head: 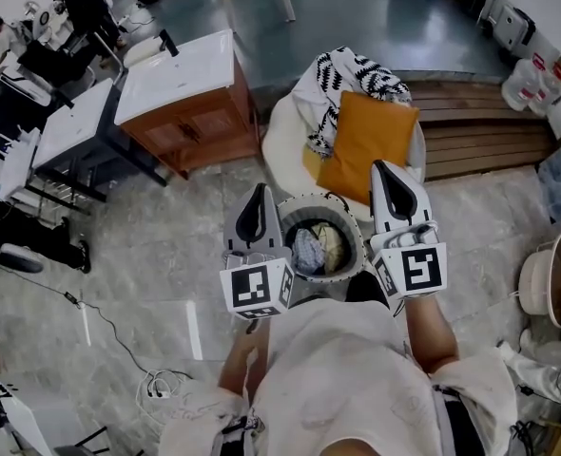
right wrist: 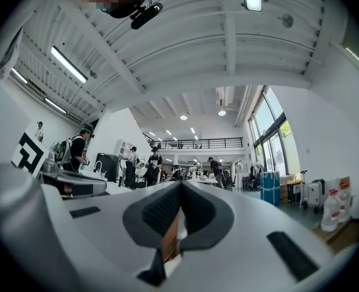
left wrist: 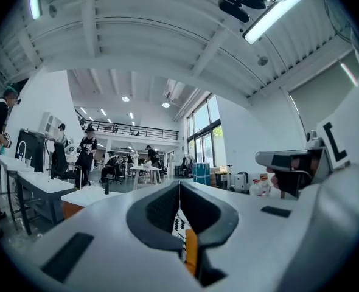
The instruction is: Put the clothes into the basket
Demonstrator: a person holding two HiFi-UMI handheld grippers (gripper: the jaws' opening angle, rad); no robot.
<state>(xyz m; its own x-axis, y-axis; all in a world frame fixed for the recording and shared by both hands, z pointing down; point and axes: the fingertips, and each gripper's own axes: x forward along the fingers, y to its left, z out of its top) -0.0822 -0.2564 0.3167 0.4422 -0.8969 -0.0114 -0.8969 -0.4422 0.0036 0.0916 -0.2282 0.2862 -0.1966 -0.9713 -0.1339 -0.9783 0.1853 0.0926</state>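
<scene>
While the left tool (head: 259,194) and right tool (head: 387,175) hang clenched on nothing by the basket (head: 353,232), unopened jaws could just shove the patterned garment (head: 342,79) off the chair (head: 280,133).

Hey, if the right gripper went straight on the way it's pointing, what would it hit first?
Probably nothing close: the right gripper points level across the open room. The orange cushion on the white chair seems to lie below that line, though depth is unclear.
</scene>
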